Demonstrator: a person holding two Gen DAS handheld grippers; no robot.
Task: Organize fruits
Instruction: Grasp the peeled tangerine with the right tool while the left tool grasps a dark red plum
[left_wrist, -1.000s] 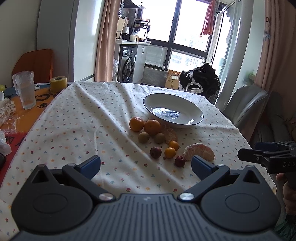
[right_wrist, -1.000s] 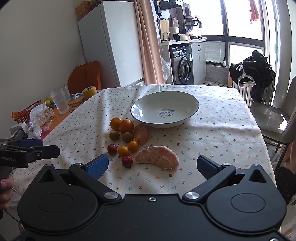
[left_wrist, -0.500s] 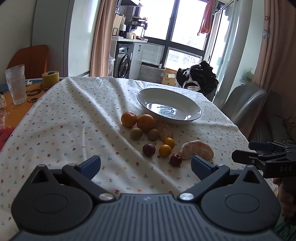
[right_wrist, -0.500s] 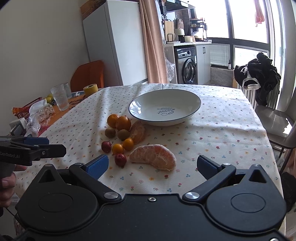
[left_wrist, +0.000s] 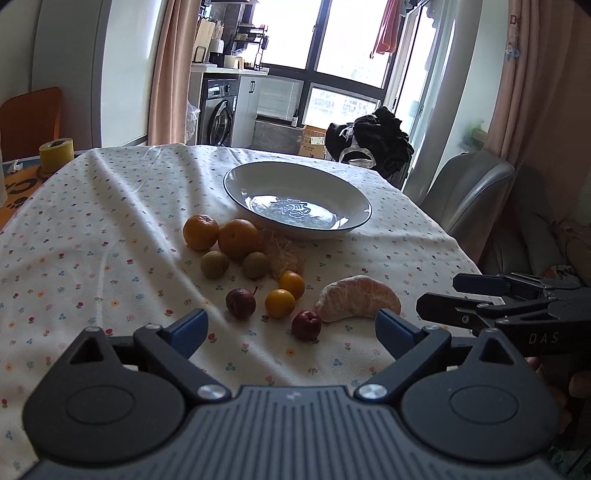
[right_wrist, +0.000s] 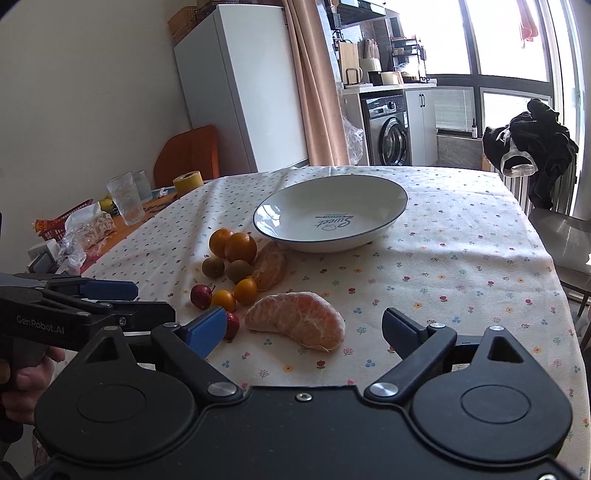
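An empty white plate (left_wrist: 354, 199) (right_wrist: 391, 214) with a dark rim sits mid-table. In front of it lies a cluster of fruit: two oranges (left_wrist: 238, 238) (right_wrist: 240, 247), two brown kiwis (left_wrist: 214, 264), a peeled segment (left_wrist: 284, 251), two small yellow fruits (left_wrist: 279, 303), two small red fruits (left_wrist: 306, 325) (right_wrist: 201, 296) and a big peeled half orange (left_wrist: 358, 298) (right_wrist: 295, 319). My left gripper (left_wrist: 291, 328) is open, low over the near table edge before the red fruit. My right gripper (right_wrist: 304, 330) is open, just short of the peeled half.
The flowered tablecloth (left_wrist: 110, 229) covers the table. At the far left stand glasses (right_wrist: 125, 199), a yellow tape roll (left_wrist: 55, 155) and snack bags (right_wrist: 88, 229). A grey chair (left_wrist: 469, 195) stands at the right edge, dark clothes (right_wrist: 528, 147) behind it.
Both grippers have moved forward and lower toward the fruit cluster, which now looks larger. Both stay open. No fruit has moved.
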